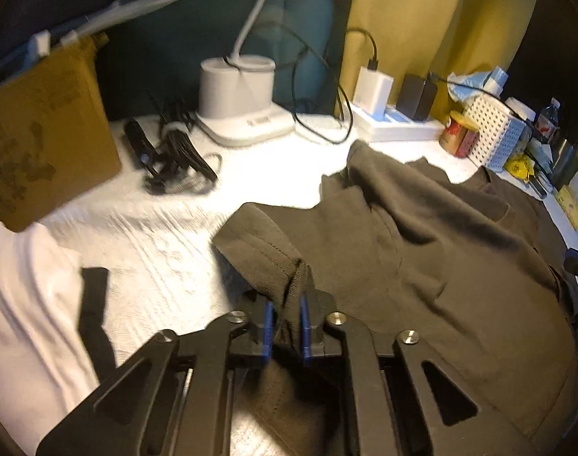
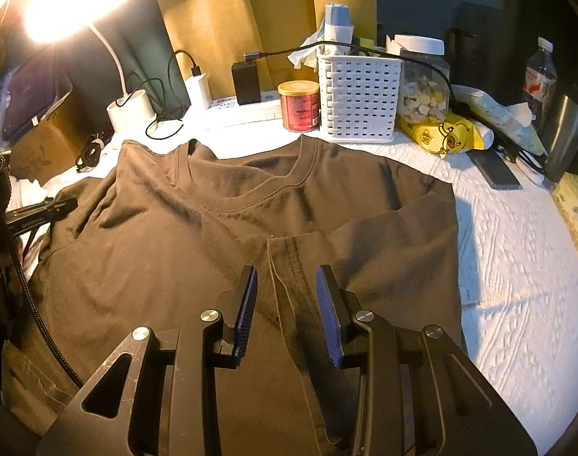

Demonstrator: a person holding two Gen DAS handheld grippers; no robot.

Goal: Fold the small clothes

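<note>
A dark brown T-shirt lies face up on a white textured cover, collar towards the back. My left gripper is shut on the hem of the shirt's left sleeve, with a pinch of fabric standing up between the blue pads. In the right wrist view the same T-shirt fills the middle, and its right sleeve lies folded in over the chest. My right gripper hovers over that sleeve's edge, jaws apart, pads not pressing on the cloth.
A cardboard box, black cables, a lamp base and a power strip line the back. A red can, white basket, yellow pack and phone sit behind the collar. White cloth lies at left.
</note>
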